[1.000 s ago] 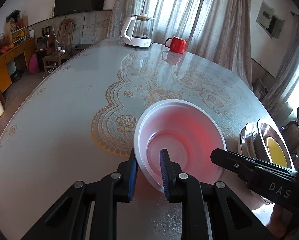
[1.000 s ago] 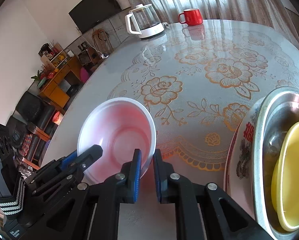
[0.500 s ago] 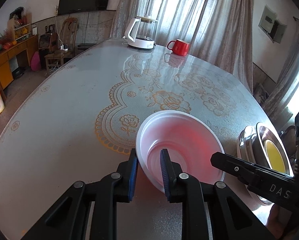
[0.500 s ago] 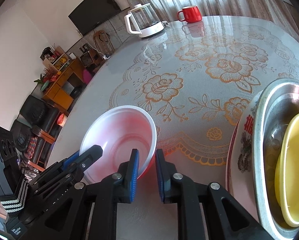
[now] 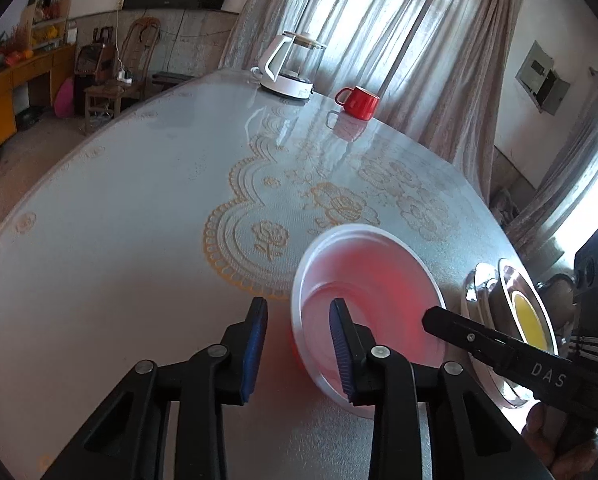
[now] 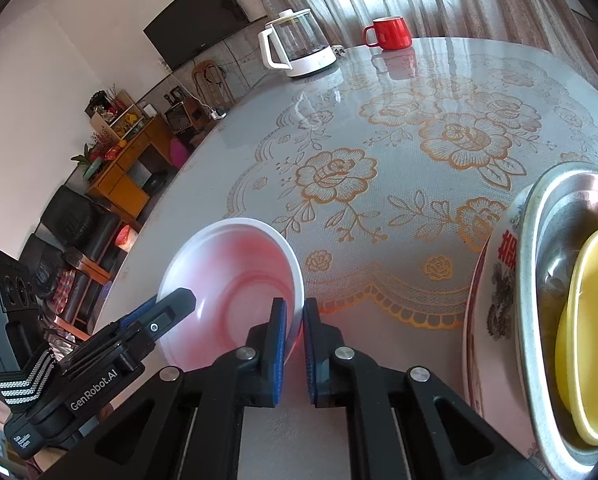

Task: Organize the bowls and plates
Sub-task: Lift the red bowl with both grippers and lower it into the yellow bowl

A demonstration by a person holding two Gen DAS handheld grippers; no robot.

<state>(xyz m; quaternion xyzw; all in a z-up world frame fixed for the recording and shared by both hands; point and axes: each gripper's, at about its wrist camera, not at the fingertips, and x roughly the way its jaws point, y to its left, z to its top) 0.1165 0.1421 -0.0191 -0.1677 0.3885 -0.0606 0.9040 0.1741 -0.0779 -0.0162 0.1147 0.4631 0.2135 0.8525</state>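
One white bowl (image 6: 235,280), mouth upward

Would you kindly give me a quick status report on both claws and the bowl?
Right claw clamped on pink bowl rim. Left claw opening, bowl rim between its jaws. Stacked dishes alongside; path between unobstructed.

The stack's (image 6: 499,292) right side runs off the right wrist picture; in the left wrist view the right gripper hides much of it. The yellow dish (image 6: 587,332) is cut by the same edge. The bowl's (image 6: 235,280) near rim sits behind gripper fingers. Shelf items (image 6: 115,116) are too small to identify
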